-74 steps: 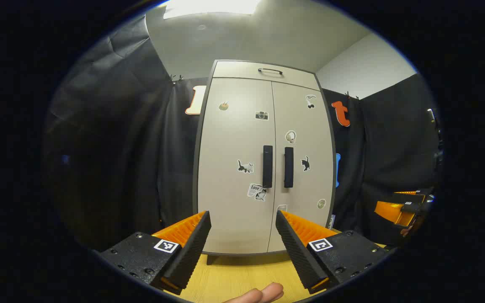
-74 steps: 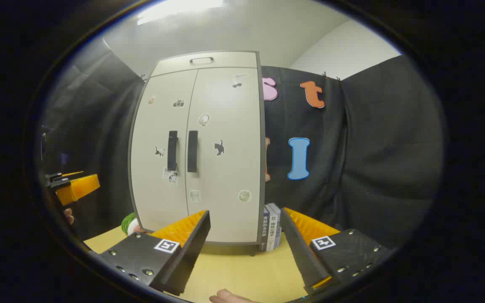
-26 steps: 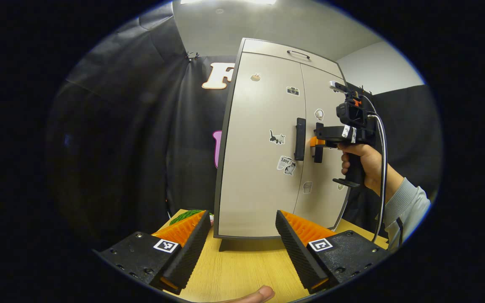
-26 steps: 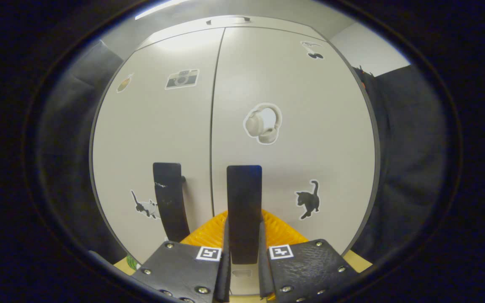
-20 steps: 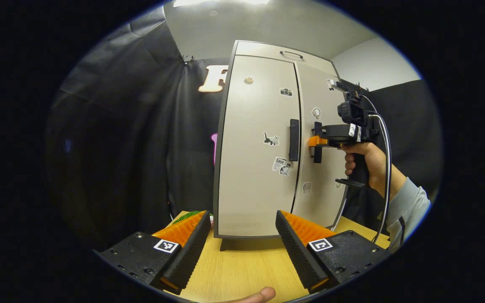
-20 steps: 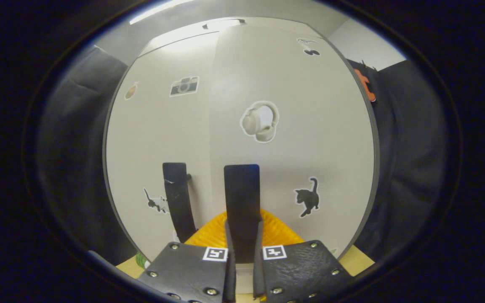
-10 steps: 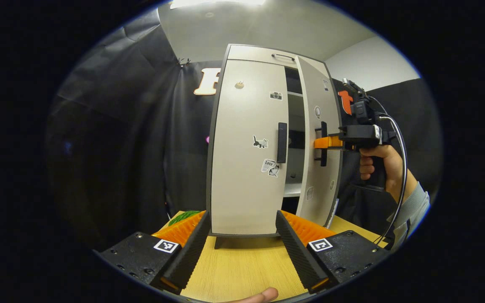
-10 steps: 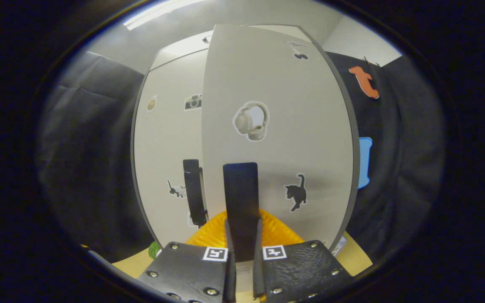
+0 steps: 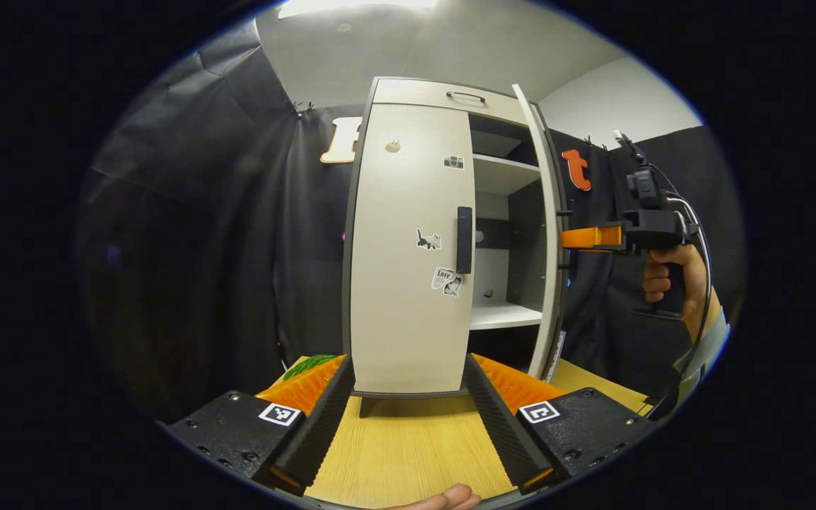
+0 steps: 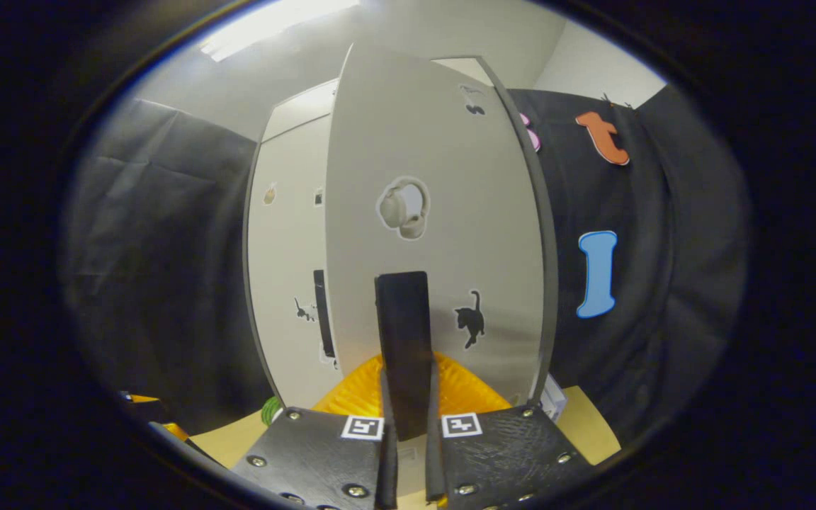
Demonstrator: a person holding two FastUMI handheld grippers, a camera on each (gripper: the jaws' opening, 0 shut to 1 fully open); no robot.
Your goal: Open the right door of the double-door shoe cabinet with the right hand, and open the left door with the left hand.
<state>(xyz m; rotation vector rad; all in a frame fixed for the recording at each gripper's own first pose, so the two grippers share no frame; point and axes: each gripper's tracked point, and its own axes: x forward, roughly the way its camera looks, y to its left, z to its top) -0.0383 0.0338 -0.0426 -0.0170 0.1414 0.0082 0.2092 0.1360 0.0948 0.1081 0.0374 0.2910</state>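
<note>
The pale shoe cabinet stands on the table. Its left door is closed, with a dark vertical handle. The right door stands wide open, edge-on to me, baring the inner shelves. In the right gripper view the right door faces me, and my right gripper is shut on its dark handle. The left gripper view also shows this right gripper, held by a hand. My left gripper is open and low before the cabinet, nothing between its fingers.
The cabinet rests on a wooden table. A green item lies at the cabinet's left foot. Books stand beside its right side. Black cloth walls close in behind and on both sides. A fingertip shows at the bottom edge.
The right gripper closed on the right door's handle and has pulled that door from closed to wide open. The left gripper has stayed open and low in front of the cabinet.
</note>
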